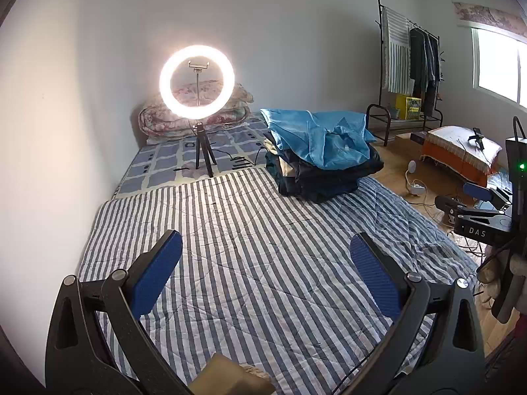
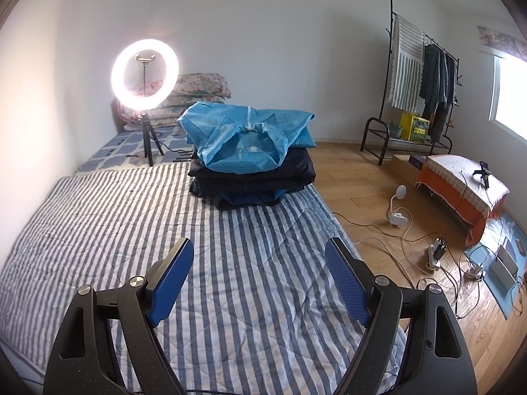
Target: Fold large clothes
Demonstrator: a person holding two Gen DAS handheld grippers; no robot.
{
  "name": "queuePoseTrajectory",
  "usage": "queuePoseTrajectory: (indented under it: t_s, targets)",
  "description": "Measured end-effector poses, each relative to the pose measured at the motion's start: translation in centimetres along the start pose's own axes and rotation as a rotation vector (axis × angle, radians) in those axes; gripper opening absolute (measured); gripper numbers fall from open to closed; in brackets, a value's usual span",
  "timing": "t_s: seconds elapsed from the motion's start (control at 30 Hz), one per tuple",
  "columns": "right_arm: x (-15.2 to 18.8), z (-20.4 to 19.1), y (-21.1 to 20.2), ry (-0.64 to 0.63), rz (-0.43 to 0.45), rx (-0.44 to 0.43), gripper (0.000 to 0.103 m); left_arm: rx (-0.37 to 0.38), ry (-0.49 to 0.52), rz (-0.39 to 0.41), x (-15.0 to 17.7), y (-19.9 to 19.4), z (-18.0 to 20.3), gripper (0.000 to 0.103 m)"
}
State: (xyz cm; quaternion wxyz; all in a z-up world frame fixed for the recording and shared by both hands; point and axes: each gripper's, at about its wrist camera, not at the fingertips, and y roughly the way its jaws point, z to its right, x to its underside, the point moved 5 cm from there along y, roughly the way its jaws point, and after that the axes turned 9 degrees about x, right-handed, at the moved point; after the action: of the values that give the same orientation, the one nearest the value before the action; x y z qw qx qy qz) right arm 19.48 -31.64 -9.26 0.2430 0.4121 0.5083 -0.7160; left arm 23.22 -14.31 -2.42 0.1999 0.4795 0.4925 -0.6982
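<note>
Blue garment (image 2: 245,138) atop folded stack (image 2: 253,181)

Bare striped quilt (image 2: 230,263) ahead, clothes stack (image 2: 253,164) and ring light (image 2: 145,75) beyond

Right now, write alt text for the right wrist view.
The open right gripper hovers empty over a striped quilt. Beyond it sits a stack of folded clothes topped by a light blue garment, with a lit ring light to its left.

White walls (image 2: 263,33) — wood floor (image 2: 362,181)
</note>
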Motion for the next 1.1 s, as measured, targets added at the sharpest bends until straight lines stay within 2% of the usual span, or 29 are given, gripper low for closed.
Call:
queuePoseTrajectory:
  t_s: [1.1]
  targets:
    - [0.47, -0.89, 0.03, -0.042, -0.006, -0.007, 0.082, -0.019, 0.001, 0.002, 0.07, -0.12, -0.19, 0.103]
